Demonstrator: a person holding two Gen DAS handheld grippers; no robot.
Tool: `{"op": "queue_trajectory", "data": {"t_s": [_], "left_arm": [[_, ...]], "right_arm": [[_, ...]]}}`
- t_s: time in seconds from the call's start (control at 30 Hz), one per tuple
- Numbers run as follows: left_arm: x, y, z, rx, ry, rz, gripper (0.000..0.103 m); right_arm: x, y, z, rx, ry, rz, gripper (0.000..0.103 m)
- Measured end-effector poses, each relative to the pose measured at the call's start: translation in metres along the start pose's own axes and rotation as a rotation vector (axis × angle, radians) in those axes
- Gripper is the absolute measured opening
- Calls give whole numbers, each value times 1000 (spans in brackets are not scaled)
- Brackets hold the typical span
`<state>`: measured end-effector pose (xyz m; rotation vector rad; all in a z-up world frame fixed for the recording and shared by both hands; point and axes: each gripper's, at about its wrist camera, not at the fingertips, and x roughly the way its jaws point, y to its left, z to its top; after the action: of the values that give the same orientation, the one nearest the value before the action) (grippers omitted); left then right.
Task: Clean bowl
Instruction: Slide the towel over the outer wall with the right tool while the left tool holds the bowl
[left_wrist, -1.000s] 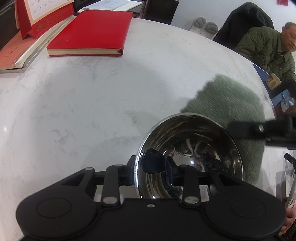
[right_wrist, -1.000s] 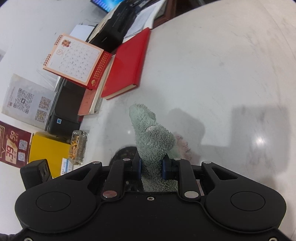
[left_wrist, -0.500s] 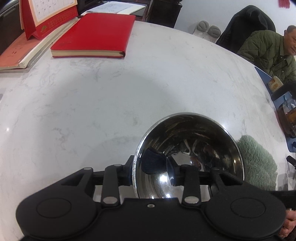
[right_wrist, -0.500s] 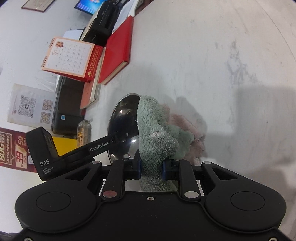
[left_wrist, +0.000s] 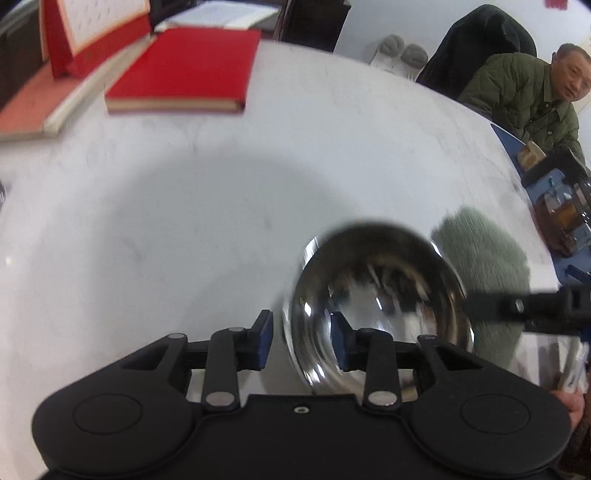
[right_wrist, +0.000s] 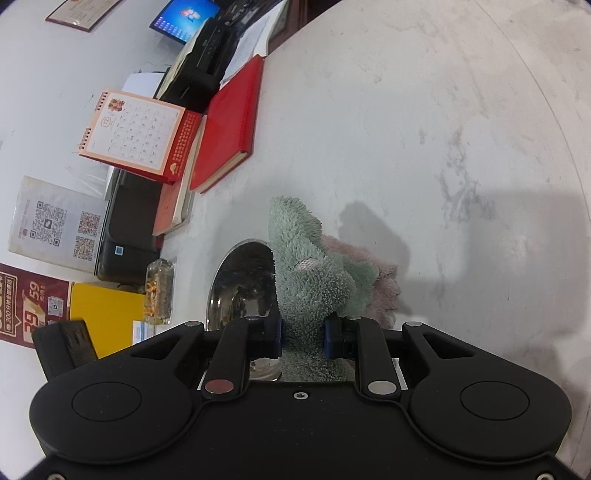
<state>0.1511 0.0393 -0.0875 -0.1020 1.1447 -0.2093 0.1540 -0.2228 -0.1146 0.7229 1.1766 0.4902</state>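
A shiny steel bowl (left_wrist: 376, 295) sits tilted on the white marble table (left_wrist: 184, 221). My left gripper (left_wrist: 301, 341) straddles its near rim, one blue pad outside and one inside, and holds it. The picture is blurred. A fluffy green cloth (left_wrist: 484, 254) lies against the bowl's right side, and one of the right gripper's black fingers (left_wrist: 517, 306) reaches in from the right. In the right wrist view my right gripper (right_wrist: 303, 339) is shut on the green cloth (right_wrist: 310, 273), whose pink underside (right_wrist: 380, 284) shows. The cloth stands just right of the bowl (right_wrist: 240, 280).
A red book (left_wrist: 184, 70), a desk calendar (right_wrist: 133, 136) and a black printer (right_wrist: 125, 236) line the table's far left. A glass jar (right_wrist: 159, 291) and a yellow box (right_wrist: 107, 310) stand near the bowl. A person in a green jacket (left_wrist: 524, 92) sits at the right, beside a blue tray of glassware (left_wrist: 561, 206).
The cloth dropped to the bowl's lower right, then came back up along its right rim with the right gripper. The bowl has tipped and shifted slightly between the left jaws.
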Motion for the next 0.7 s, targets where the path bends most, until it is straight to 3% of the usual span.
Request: {"op": "queue_trajectory", "data": {"t_s": [0.27,0.7], "left_arm": [[22,-10,6,81,30,-17,31],[22,-7,7,51,39,-20,33]], "right_arm": [[0,2,2,-13,8,-7,19],[10,20,35,-126,15,-62,19]]}}
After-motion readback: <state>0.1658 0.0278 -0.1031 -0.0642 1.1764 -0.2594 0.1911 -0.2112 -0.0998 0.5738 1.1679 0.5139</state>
